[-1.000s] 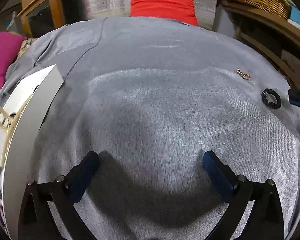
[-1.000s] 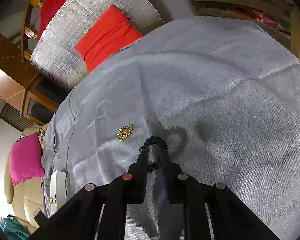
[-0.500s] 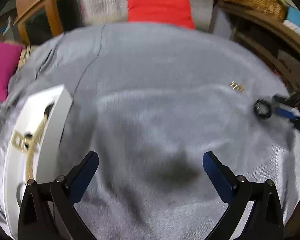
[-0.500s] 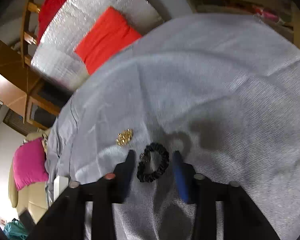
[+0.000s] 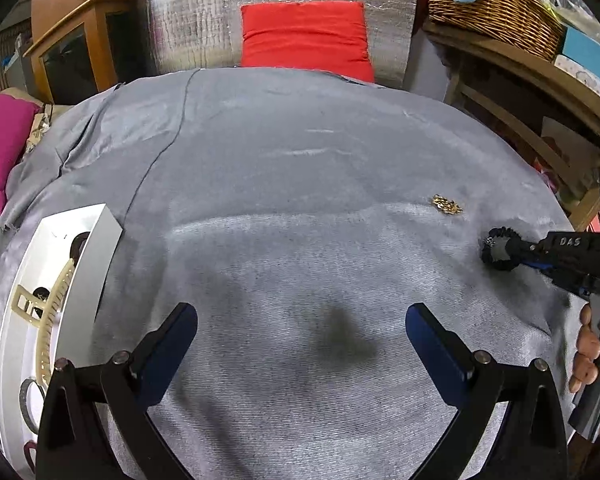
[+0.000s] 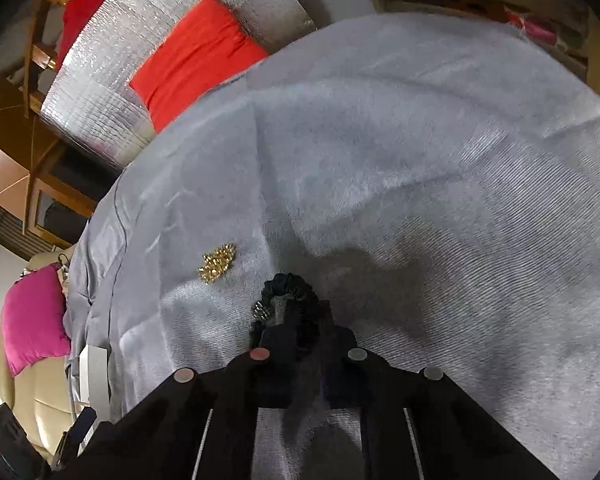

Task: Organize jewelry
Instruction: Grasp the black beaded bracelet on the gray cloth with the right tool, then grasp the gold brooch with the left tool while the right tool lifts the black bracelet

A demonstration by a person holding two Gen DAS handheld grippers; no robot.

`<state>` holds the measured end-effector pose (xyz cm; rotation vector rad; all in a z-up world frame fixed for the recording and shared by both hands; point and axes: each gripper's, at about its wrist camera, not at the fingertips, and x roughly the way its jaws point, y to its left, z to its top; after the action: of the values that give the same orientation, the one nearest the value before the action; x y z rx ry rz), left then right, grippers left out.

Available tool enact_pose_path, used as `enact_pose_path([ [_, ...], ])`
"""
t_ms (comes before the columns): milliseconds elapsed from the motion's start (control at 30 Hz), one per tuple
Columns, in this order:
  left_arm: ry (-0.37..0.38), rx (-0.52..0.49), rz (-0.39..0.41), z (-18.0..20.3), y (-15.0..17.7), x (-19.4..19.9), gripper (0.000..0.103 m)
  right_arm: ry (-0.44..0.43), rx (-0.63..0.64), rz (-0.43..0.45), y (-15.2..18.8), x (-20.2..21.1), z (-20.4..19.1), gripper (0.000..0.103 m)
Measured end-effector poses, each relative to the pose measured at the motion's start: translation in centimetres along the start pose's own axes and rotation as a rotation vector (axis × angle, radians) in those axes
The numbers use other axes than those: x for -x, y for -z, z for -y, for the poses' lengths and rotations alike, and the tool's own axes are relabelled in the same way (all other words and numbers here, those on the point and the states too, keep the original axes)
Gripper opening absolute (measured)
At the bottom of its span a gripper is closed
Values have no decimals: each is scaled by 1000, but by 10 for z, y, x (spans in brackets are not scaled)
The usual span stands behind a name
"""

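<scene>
now right tongs [image 6: 296,316] pinch ruffled black scrunchie [image 6: 288,284] on grey cloth [image 6: 420,160].

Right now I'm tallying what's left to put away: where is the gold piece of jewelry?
The gold jewelry lies on the grey cloth, at the right in the left wrist view, just beyond the black scrunchie that the right gripper pinches.

Matt grey woven cloth [image 5: 300,208], faintly ribbed, with a slight sheen on its creases.
On the cloth: a glittering gold metal trinket [image 5: 447,205], a ruched matt black fabric scrunchie [image 6: 296,304], a smooth white tray [image 5: 100,236] holding a cream plastic comb clip [image 5: 48,320]. Behind the cloth: crinkled silver foil [image 5: 204,16], a red cushion [image 5: 306,40], a wicker basket [image 5: 492,12].
</scene>
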<state>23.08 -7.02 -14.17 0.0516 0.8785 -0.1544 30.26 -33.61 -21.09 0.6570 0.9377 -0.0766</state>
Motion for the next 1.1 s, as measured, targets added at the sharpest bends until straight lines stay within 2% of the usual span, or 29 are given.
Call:
enact_pose_path([
  [100,-2,-10,4,3,-1,0,103,-5,-10,40,-2,17,5,9],
  [200,6,-1,3,5,0,0,103,-58,-41,17,0,24,11,9],
  [333,5,-20,-1,10,0,-2,103,-26,-16,50,3,41,13,9],
  [600,10,-48,7,20,-1,-5,103,-47,-45,125,8,76,26,9],
  [900,38,-84,12,49,-16,-12,103,-66,-56,116,8,85,41,9],
  [1100,60,-96,9,72,-43,-28,103,-86,-68,103,2,81,46,9],
])
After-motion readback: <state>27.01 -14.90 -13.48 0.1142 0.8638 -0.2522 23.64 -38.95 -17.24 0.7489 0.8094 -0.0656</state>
